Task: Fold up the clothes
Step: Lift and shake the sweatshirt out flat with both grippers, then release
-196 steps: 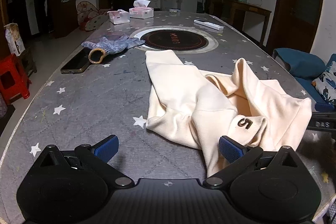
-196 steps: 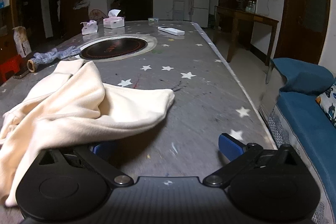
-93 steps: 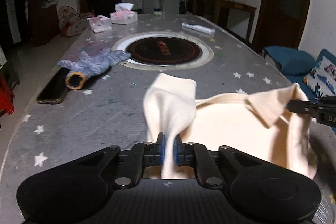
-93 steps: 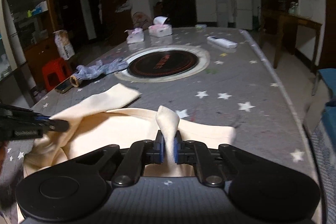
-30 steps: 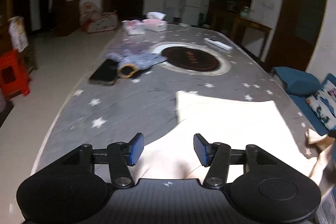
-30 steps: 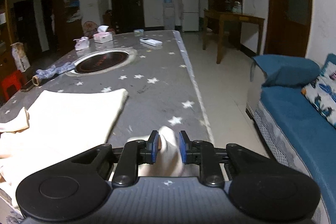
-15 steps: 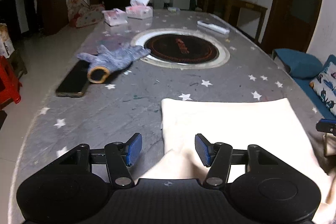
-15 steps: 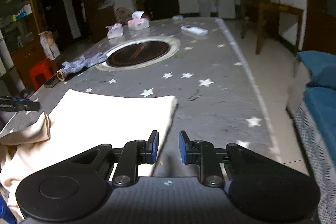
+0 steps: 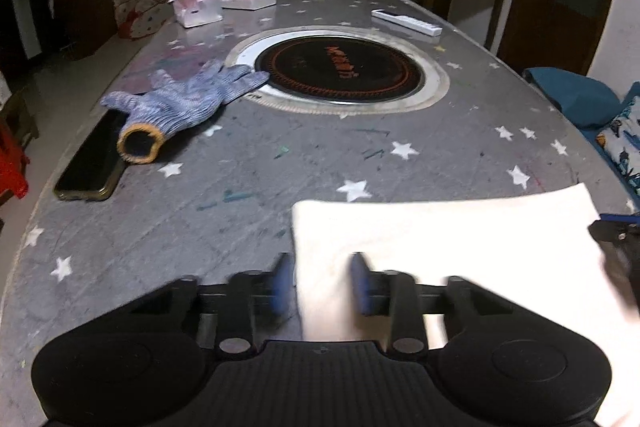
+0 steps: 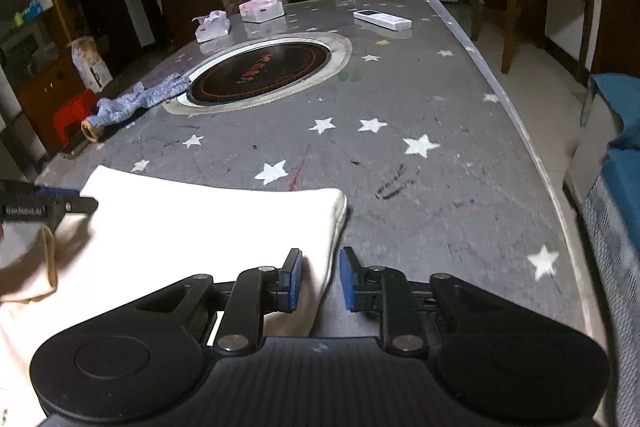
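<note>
Dim room, overexposed cream garment (image 9: 460,239), motion-blurred left gripper (image 9: 322,287), fisheye bending at edges.

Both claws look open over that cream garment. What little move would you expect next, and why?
Probably closing both claws on the cloth. The left claw straddles the cream garment's left edge and the right claw straddles its right edge, both open, so gripping seems needed before folding.
</note>
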`<state>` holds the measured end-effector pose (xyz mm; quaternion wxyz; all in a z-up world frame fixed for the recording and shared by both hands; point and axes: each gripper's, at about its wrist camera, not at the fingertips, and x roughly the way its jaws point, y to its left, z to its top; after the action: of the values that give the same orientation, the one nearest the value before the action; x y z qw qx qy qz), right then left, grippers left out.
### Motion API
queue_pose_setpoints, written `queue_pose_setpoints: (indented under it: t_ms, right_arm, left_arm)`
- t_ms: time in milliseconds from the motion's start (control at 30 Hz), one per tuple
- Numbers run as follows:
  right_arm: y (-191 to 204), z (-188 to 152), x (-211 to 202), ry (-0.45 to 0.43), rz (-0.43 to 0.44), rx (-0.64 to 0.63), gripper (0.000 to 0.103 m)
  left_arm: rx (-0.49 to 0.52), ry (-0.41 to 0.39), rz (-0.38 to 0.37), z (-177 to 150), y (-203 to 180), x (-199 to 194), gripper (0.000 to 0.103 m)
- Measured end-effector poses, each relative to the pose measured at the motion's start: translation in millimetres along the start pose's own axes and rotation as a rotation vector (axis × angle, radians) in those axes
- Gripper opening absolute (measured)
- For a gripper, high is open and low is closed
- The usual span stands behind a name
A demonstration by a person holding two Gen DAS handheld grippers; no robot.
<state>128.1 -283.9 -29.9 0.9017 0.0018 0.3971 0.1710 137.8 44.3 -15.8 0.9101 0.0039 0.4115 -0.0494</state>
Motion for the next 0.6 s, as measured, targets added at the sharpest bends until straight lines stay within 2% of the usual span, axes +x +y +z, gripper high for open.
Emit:
queue_pose_setpoints:
  t_ms: [33, 133, 400, 600]
  right_arm:
    - [4, 2, 2, 0.001, -0.002, -0.020, 0.007]
    - [13, 13, 10, -0.008, -0.023, -0.065, 0.004]
    - [27, 72, 35, -0.102, -0.067, -0.133, 0.003]
    - [41, 85, 55, -0.075, -0.076, -0.210, 0.005]
  left_arm:
    - [0.005, -0.003, 0.004, 2, 0, 2, 0.012]
    - [0.011, -0.016, 0.026, 12, 1, 8, 0.010]
    - [0.004, -0.059, 0.116, 44, 16, 28, 0.010]
    - [-0.018, -0.045, 0.137, 43, 25, 34, 0.015]
